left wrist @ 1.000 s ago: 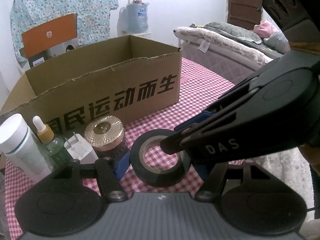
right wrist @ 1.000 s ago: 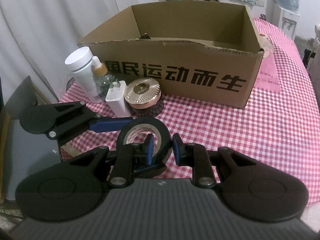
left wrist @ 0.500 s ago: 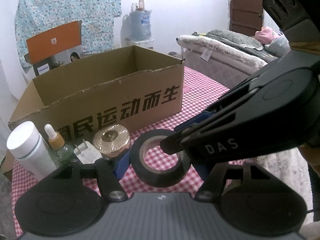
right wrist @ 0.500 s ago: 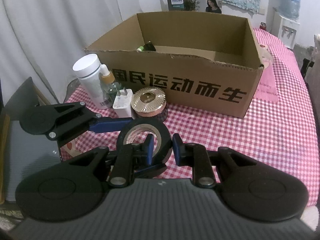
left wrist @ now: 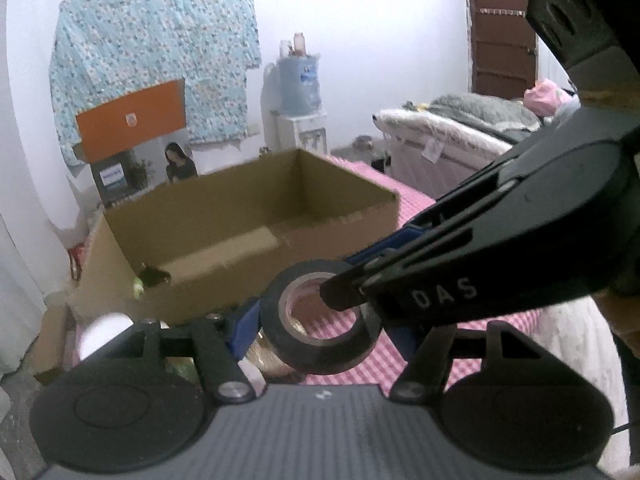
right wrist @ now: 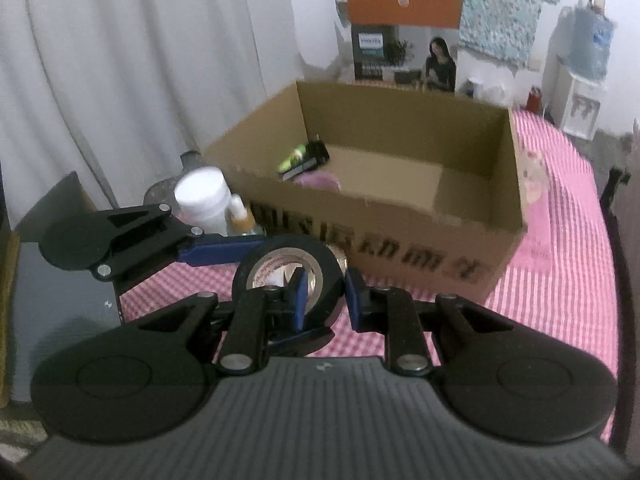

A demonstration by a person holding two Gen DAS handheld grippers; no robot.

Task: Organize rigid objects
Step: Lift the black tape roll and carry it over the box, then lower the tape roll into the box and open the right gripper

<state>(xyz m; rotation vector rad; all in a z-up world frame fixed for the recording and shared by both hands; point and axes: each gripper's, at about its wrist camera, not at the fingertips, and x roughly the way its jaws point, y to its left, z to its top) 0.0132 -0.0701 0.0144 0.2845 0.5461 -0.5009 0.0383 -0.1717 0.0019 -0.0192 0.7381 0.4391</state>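
A black tape roll (left wrist: 320, 354) (right wrist: 256, 268) hangs in the air in front of the open cardboard box (left wrist: 344, 236) (right wrist: 504, 184). My left gripper (left wrist: 320, 328) is shut across its outer sides. My right gripper (right wrist: 323, 294) is shut on its wall, one finger inside the hole and one outside. A green-and-black item (right wrist: 304, 156) and something pink lie in the box's left corner. A white bottle (right wrist: 202, 200), a dropper bottle (right wrist: 240, 218) and a gold lid (left wrist: 272, 354) stand on the checked cloth below.
The pink checked tablecloth (right wrist: 560, 264) covers the table. A white curtain (right wrist: 120, 80) hangs on the left. An orange-topped product box (right wrist: 404, 28) stands behind the cardboard box. A bed (left wrist: 460, 136) and a water dispenser (left wrist: 298, 92) stand further back.
Both grippers have risen together with the tape roll. The box interior now shows from above, and the bottles and gold lid have dropped low in both views.
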